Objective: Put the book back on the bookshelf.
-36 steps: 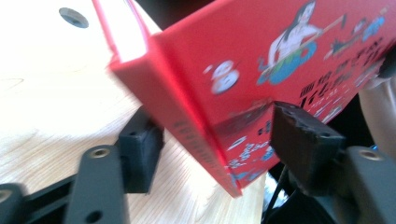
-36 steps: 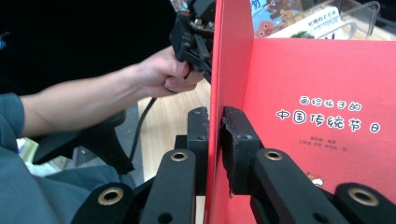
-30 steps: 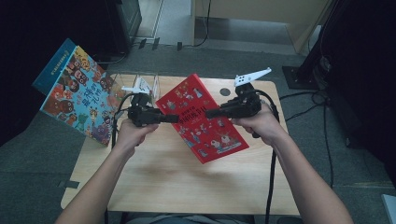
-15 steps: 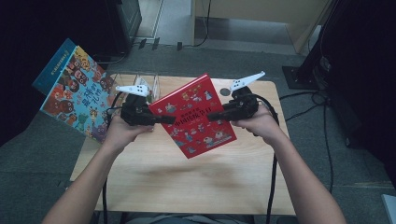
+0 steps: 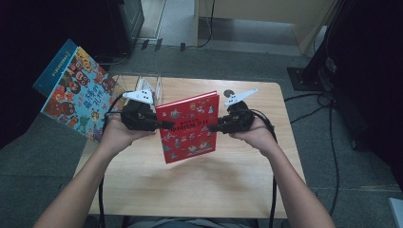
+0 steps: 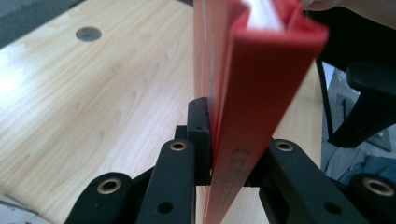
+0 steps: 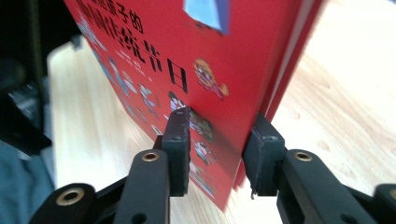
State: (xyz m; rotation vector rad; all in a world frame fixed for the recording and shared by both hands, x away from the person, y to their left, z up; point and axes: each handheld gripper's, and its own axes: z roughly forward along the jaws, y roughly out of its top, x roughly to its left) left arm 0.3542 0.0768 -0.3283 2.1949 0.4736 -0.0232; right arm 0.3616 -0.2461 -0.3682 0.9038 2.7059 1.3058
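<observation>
High view: red book (image 5: 189, 126), earlier tilted flat, now stands upright above table (image 5: 190, 190), left gripper (image 5: 159, 126) and right gripper (image 5: 215, 127) each pinching an opposite edge, likely ready for the rack (image 5: 151, 86) behind it.

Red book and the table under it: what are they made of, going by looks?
Red book: looks like a hardcover, board covers with a printed, slightly glossy wrap; thick red spine and white page block show in the left gripper view. Table: pale wood-grain top, probably laminate or veneer; matte sheen, can't tell which.
</observation>
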